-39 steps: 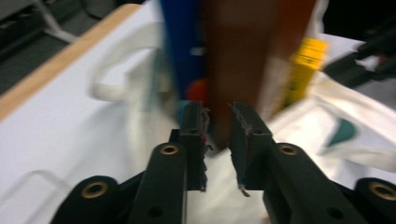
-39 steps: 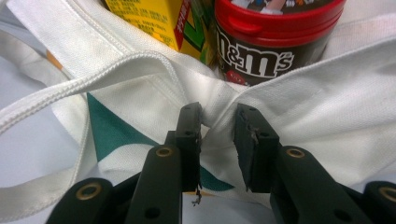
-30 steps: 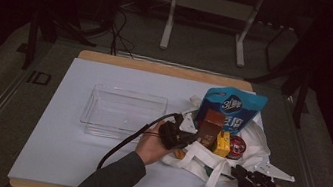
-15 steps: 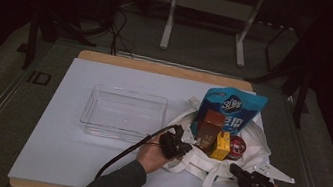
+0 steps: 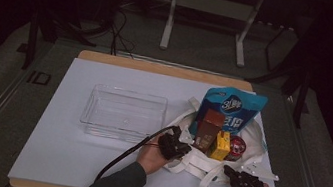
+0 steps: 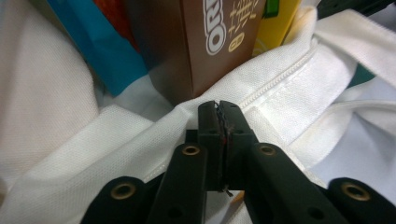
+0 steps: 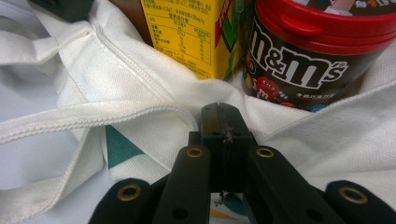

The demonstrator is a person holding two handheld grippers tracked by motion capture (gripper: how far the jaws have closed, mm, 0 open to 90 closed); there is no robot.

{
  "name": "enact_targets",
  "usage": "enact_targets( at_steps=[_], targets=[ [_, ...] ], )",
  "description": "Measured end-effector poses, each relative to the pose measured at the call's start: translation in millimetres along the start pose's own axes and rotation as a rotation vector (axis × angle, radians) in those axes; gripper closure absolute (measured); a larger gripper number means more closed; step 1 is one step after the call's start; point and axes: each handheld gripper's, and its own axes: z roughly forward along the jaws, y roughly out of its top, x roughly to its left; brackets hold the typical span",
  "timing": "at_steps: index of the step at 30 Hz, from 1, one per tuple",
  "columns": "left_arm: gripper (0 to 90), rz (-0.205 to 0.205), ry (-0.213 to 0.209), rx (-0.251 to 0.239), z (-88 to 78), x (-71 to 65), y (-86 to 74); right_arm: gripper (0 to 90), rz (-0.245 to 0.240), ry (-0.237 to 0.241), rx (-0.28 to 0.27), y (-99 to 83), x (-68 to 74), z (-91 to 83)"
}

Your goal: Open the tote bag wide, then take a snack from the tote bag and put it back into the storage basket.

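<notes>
bulging white tote bag [image 5: 204,163] with brown box [image 5: 208,129], yellow carton [image 5: 221,146]

the brown box [image 6: 201,42] carries white letters "ore", cut off at the frame's top, with a gold line of chinese characters beside them that can't be made out. the brown tub [image 7: 308,56] with a red lid reads "m&m's" in white, over small chinese print. the yellow carton [image 7: 187,32] bears a panel of print too small to read. the blue pouch [image 5: 230,111], by the table's far right edge, has a round white logo, illegible.
</notes>
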Motion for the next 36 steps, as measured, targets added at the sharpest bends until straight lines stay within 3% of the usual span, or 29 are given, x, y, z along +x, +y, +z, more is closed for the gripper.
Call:
enact_targets(
  at_steps=[3,7,10,14,17,20,21,23,28,32,36],
  targets=[
    [85.3,0.017,0.001,-0.026,-10.3,0.0,2.5,90.0,0.003,0.002,-0.006,-1.2,-0.4,0.1],
    [85.4,0.002,0.000,-0.073,-22.4,2.4,6.1,90.0,0.005,0.000,-0.009,-1.9,-0.1,0.0],
    [86.2,0.000,0.027,-0.096,-30.1,6.4,10.6,90.0,0.003,0.000,-0.011,-2.2,-0.3,0.1],
    [89.7,-0.006,0.070,-0.092,-31.6,13.3,16.7,90.0,0.006,0.004,-0.013,-2.5,-0.6,0.2],
    [89.8,-0.009,0.077,-0.078,-26.1,18.0,19.3,90.0,0.008,0.008,-0.016,-2.9,-1.1,0.2],
    [89.7,-0.003,0.064,-0.070,-21.9,19.2,21.1,90.0,0.008,0.008,-0.016,-2.9,-1.2,0.2],
    [89.7,0.028,0.036,-0.057,-17.9,17.6,23.5,90.0,0.009,0.009,-0.016,-2.9,-1.2,0.1],
    [89.7,0.053,0.040,-0.033,-15.2,15.1,25.8,90.0,0.011,0.013,-0.017,-2.9,-1.9,0.1],
    [89.6,0.019,0.006,-0.035,-11.1,19.1,25.7,90.0,0.011,0.013,-0.017,-2.9,-1.7,0.1],
    [89.7,0.031,-0.039,-0.042,-8.8,14.5,26.7,90.0,0.011,0.013,-0.016,-2.8,-1.7,0.1],
    [89.4,0.021,-0.057,-0.053,-8.5,16.6,25.7,90.0,0.010,0.012,-0.016,-2.9,-1.4,0.0]
  ],
)
